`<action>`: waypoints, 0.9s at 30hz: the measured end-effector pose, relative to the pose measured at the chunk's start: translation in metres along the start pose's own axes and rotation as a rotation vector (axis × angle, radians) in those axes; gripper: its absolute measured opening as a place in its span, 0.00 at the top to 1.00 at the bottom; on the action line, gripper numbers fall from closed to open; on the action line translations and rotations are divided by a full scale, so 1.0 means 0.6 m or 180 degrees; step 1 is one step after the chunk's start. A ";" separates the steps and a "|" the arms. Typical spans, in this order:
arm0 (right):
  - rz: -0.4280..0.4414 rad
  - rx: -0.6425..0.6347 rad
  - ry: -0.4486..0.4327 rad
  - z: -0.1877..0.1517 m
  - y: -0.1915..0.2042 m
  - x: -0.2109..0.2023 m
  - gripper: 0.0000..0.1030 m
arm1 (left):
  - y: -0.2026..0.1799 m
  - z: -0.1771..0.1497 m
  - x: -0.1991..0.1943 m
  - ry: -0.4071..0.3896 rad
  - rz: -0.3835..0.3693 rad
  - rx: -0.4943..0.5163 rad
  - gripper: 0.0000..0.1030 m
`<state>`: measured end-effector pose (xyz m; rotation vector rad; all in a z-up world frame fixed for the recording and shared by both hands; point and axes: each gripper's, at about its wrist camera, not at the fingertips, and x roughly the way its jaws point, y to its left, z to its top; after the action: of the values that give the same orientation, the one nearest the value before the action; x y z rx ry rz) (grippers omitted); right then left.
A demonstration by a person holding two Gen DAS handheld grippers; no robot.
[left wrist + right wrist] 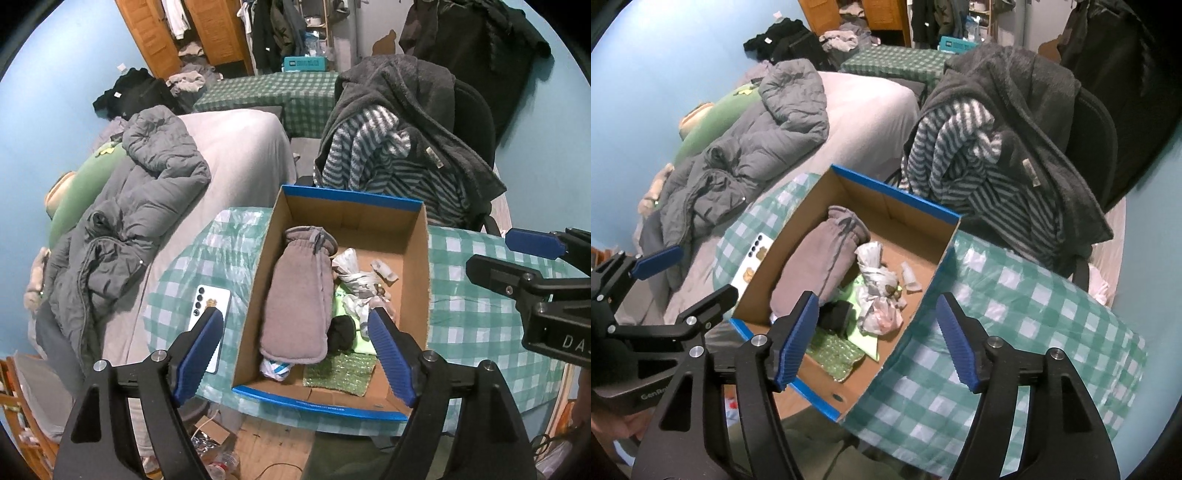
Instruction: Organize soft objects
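Note:
An open cardboard box (415,254) with a blue rim stands on a green checked table. Inside lie a grey-brown mitten (299,291), knotted plastic bags (356,275), a black sock (341,332), a light green cloth and green bubble wrap (338,371). My left gripper (295,339) is open and empty, held above the box's near end. My right gripper (877,326) is open and empty above the box's near right corner. The box (923,295), the mitten (816,258) and the bags (877,291) show in the right wrist view too.
A white phone (208,314) lies on the table left of the box. A chair (469,110) draped with a dark fleece and striped garment (376,155) stands behind the table. A bed with a grey quilted jacket (129,206) is at the left.

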<state>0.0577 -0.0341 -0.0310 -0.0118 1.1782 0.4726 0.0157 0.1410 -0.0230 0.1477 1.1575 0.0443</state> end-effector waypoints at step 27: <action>-0.0079 0.0166 -0.0101 -0.056 -0.052 -0.072 0.32 | -0.045 -0.009 -0.044 0.0081 -0.0077 0.0005 0.17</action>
<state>0.0265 -0.0858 -0.0133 0.0259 1.1578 0.4187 -0.0011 0.1120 -0.0051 0.1347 1.1846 0.0240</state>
